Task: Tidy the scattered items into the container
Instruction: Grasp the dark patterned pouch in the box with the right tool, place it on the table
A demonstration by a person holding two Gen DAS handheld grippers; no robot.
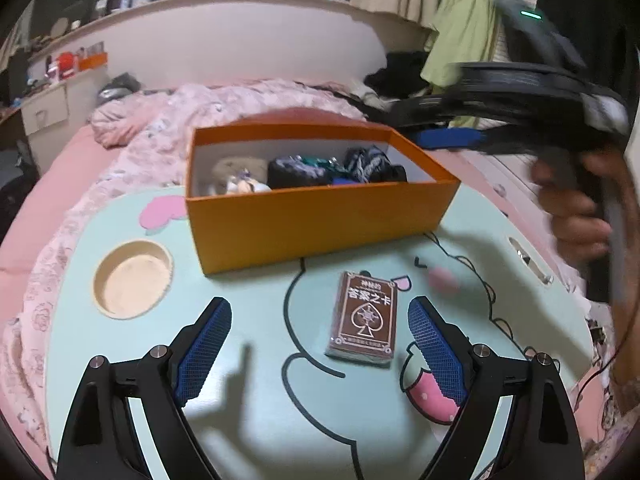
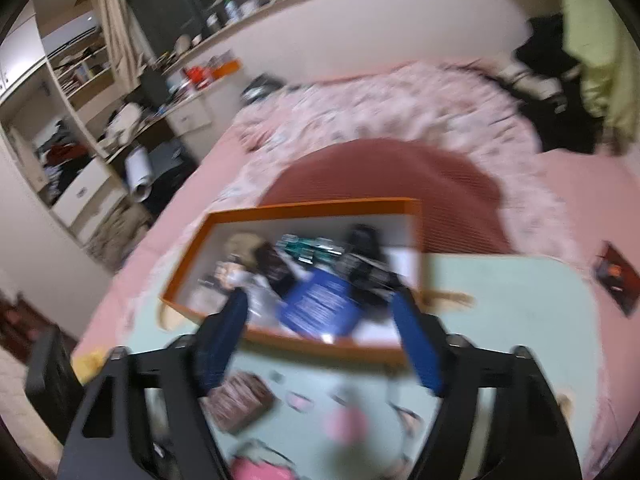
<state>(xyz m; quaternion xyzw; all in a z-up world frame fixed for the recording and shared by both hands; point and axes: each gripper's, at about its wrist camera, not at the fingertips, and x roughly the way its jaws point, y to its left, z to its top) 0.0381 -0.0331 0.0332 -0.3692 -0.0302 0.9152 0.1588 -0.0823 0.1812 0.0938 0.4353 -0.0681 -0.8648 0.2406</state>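
Mint table (image 1: 256, 360) bears card deck (image 1: 365, 317), long axis toward orange box (image 1: 320, 220).

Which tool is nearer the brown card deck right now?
Left. The left tool is open around the brown card deck on the table; the right tool is over the orange box.

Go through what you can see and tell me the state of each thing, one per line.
orange box: open, partly filled.
card deck: flat on the table, outside the box.
blue item: lying in the box.
left gripper: open, empty.
right gripper: open, empty, above the box.
cup recess: empty.
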